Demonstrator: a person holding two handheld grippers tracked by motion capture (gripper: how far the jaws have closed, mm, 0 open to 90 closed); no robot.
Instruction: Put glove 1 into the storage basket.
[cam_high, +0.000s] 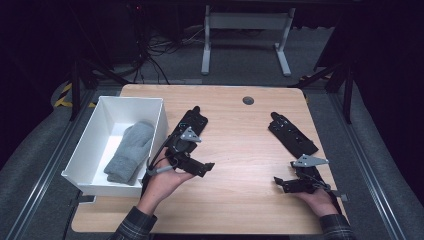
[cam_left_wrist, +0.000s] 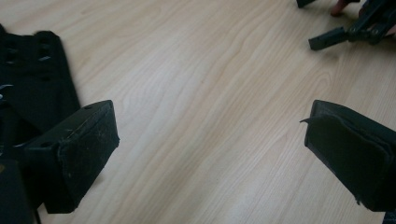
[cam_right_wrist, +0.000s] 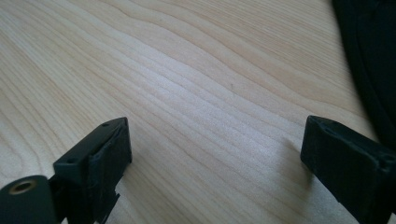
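A white bin (cam_high: 161, 120) stands at the table's left edge with a grey knitted sock (cam_high: 129, 152) lying inside it. My left gripper (cam_high: 202, 169) (cam_left_wrist: 208, 126) hovers just right of the bin, open, with only bare wood between its jaws. A flat black holder (cam_high: 194, 121) (cam_left_wrist: 37, 79) lies under and beyond it. My right gripper (cam_high: 280, 184) (cam_right_wrist: 215, 135) is near the front right of the table, open and holding nothing. A second black holder (cam_high: 291, 133) (cam_right_wrist: 373, 56) lies beyond it. In the left gripper view the right gripper (cam_left_wrist: 350, 30) shows at the upper right.
The wooden table (cam_high: 240, 145) has a round cable hole (cam_high: 248, 100) near its far edge. Behind the table, on the floor, stand a white desk frame (cam_high: 245, 35) and a tangle of cables (cam_high: 155, 50). Grey carpet surrounds the table.
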